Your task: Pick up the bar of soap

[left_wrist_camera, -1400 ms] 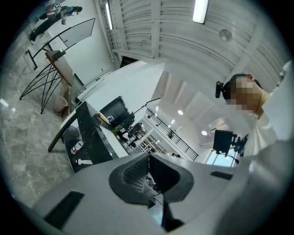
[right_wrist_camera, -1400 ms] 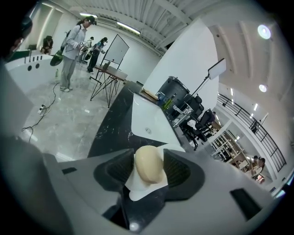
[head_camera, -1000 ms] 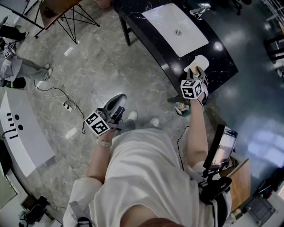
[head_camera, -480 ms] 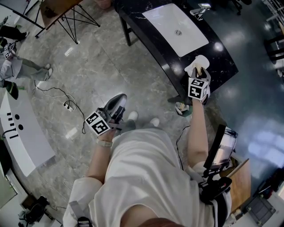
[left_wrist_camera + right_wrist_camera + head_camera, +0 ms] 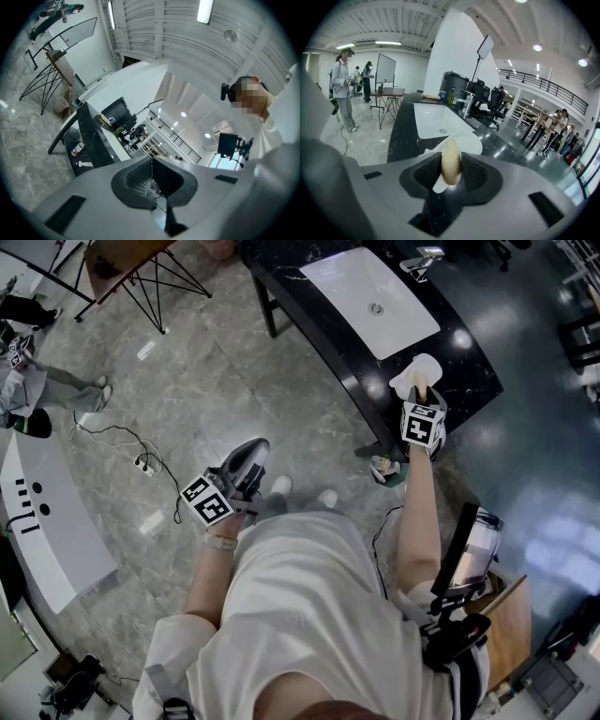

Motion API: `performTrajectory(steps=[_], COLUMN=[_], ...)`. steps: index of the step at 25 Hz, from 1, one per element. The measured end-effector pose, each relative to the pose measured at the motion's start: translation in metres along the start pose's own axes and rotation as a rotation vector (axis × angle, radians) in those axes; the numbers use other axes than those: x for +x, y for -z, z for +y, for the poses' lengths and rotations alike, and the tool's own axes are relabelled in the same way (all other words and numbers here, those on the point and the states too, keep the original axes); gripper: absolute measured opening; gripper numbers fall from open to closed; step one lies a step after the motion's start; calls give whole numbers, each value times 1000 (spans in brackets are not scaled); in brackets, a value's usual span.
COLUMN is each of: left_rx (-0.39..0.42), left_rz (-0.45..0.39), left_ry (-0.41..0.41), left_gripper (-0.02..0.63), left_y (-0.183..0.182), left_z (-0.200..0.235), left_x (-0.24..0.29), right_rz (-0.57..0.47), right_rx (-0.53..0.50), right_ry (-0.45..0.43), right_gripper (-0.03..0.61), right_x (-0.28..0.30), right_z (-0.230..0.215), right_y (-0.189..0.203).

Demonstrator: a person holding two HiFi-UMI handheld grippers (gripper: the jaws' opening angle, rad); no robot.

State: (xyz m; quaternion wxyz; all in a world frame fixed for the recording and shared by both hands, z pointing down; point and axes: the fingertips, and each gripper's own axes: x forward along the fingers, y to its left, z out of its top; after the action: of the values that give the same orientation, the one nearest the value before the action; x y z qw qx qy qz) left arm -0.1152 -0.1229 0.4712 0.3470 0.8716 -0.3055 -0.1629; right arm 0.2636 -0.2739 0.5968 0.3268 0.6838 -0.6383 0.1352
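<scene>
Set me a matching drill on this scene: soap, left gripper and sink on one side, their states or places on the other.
Things:
1. bar of soap
2. left gripper
3. sink

States or places:
A. white, set into the black counter
B. clamped on edge between the jaws of the right gripper
C. shut, holding nothing

Pairs: 1-B, 2-C, 3-A
</scene>
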Motion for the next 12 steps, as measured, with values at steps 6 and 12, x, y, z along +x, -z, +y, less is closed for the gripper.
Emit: performTrajectory(steps=[6, 12], left_rx=[-3, -5], left_rz=[5, 4], left_ry=[0, 0], left_gripper=[9, 9], left_y=[0, 0], left_z=[1, 2], left_x=[3, 2], right_rz=[7, 2], right_rx=[-1, 13], right_ry=[-10, -1], right_gripper=[140, 138], right_x=[3, 2], right_z=[-1, -3], right_y=[0, 0])
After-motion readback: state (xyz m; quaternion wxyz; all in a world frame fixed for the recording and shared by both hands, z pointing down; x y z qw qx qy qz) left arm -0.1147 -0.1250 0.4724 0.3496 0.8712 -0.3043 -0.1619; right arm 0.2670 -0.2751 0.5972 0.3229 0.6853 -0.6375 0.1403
